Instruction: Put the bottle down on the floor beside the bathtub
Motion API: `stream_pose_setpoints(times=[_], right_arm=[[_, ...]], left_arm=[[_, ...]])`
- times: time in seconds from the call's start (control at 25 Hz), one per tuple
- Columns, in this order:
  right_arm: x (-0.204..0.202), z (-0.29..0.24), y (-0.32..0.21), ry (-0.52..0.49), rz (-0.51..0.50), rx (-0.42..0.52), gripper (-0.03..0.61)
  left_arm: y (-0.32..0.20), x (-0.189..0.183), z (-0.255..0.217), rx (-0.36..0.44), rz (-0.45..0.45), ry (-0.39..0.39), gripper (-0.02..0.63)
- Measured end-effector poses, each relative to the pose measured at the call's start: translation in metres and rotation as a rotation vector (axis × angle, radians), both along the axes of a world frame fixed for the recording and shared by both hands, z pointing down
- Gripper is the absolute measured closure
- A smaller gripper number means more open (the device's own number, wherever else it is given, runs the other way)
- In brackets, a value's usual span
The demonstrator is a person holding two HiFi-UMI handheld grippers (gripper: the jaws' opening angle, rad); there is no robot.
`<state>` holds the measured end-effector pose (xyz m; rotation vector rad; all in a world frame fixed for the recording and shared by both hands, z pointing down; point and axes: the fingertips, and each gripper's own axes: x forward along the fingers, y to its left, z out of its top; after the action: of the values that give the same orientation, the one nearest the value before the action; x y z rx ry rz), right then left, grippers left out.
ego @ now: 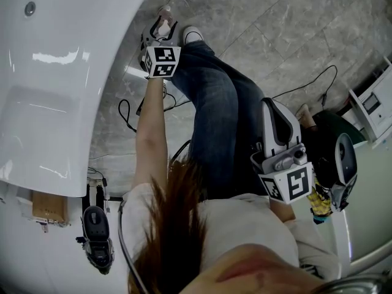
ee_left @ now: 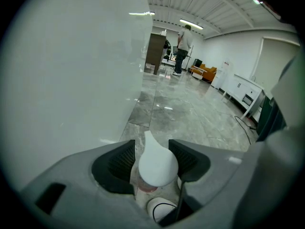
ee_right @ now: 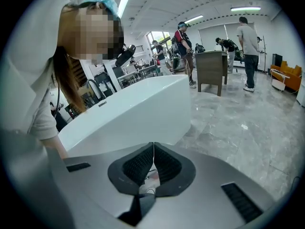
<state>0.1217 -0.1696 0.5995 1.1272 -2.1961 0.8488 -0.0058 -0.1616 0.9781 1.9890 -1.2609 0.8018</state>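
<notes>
A bottle (ee_left: 157, 167) with a white pump head and a pinkish neck stands upright on the grey floor, close to the white bathtub (ee_left: 71, 61). My left gripper (ee_left: 152, 149) is open around its top, with a small gap at the left pad. In the head view the left gripper (ego: 162, 28) reaches down to the floor beside the bathtub (ego: 61, 72), and only a bit of the bottle (ego: 164, 10) shows past its jaws. My right gripper (ee_right: 152, 159) is shut and empty, held up by the person's knee (ego: 272, 112).
The person's jeans leg (ego: 214, 103) and white shoe (ego: 191, 34) are right beside the left gripper. Black cables (ego: 128, 112) trail over the floor by the tub. A white cabinet (ego: 373, 103) stands at the right. Several people stand far off (ee_right: 248, 46).
</notes>
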Motion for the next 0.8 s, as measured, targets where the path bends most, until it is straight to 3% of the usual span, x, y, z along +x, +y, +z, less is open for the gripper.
stream_pose_setpoints(times=[0.24, 0.48, 0.8], right_arm=[[-0.004, -0.012, 0.006, -0.011, -0.004, -0.011, 0.565], [-0.006, -0.031, 0.014, -0.023, -0.009, -0.03, 0.565], [-0.012, -0.077, 0.023, -0.061, -0.032, -0.025, 0.565]], left_arm=[[0.001, -0.003, -0.022, 0.017, -0.005, -0.023, 0.374], [-0.006, -0.004, -0.072, 0.085, -0.038, -0.004, 0.377], [-0.01, -0.013, -0.16, 0.178, -0.129, 0.002, 0.541]])
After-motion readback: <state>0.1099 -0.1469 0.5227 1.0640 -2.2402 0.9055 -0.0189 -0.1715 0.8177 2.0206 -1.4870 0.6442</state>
